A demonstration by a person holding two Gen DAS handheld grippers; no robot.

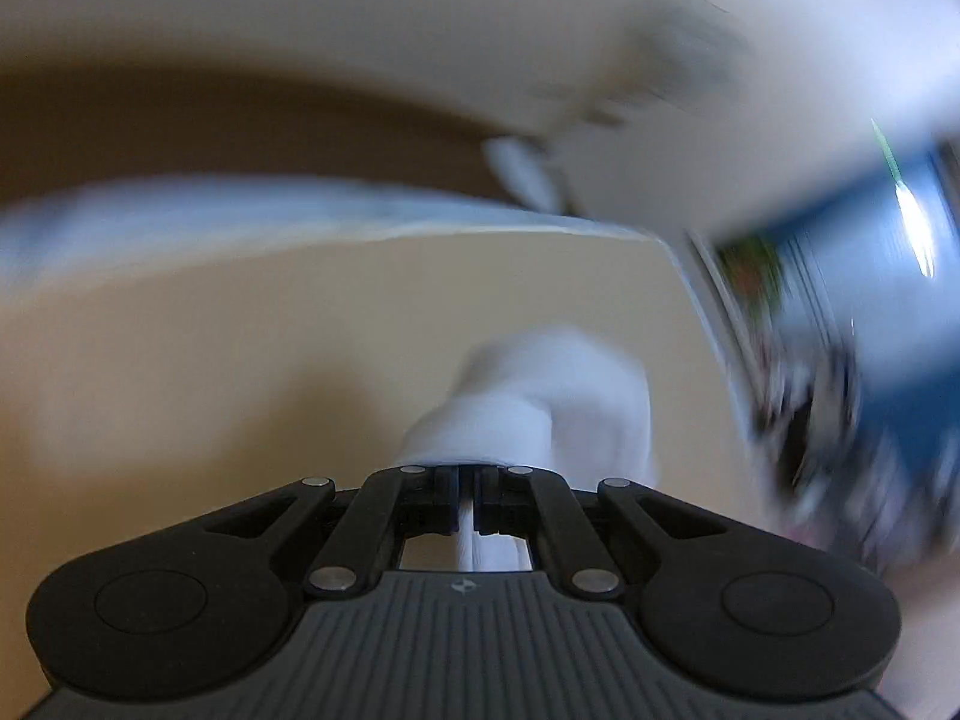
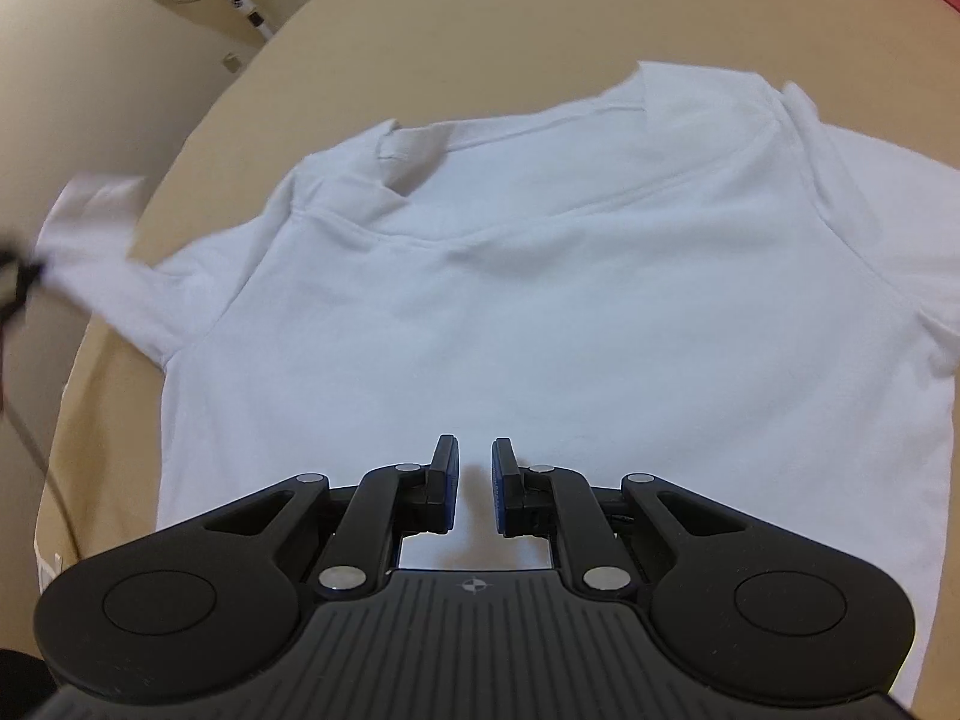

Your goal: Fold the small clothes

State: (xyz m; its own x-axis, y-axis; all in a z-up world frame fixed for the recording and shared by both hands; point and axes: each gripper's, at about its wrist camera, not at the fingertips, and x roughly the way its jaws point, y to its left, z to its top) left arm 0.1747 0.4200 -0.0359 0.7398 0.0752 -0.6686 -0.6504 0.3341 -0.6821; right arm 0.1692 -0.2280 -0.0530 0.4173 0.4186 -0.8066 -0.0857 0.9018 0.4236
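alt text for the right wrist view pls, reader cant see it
A white t-shirt lies spread flat on a tan table, collar at the far end. The right gripper sits over the near hem, jaws slightly apart and empty. The shirt's left sleeve is pulled past the table edge.

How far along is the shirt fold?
Done: the white shirt lies spread flat on the table. In hand: the left tongs are shut on its sleeve. The right tongs hang open above the hem. No fold shows yet.

Both cameras look forward past their jaws, close over the white shirt (image 2: 540,276) on the table (image 2: 480,18).
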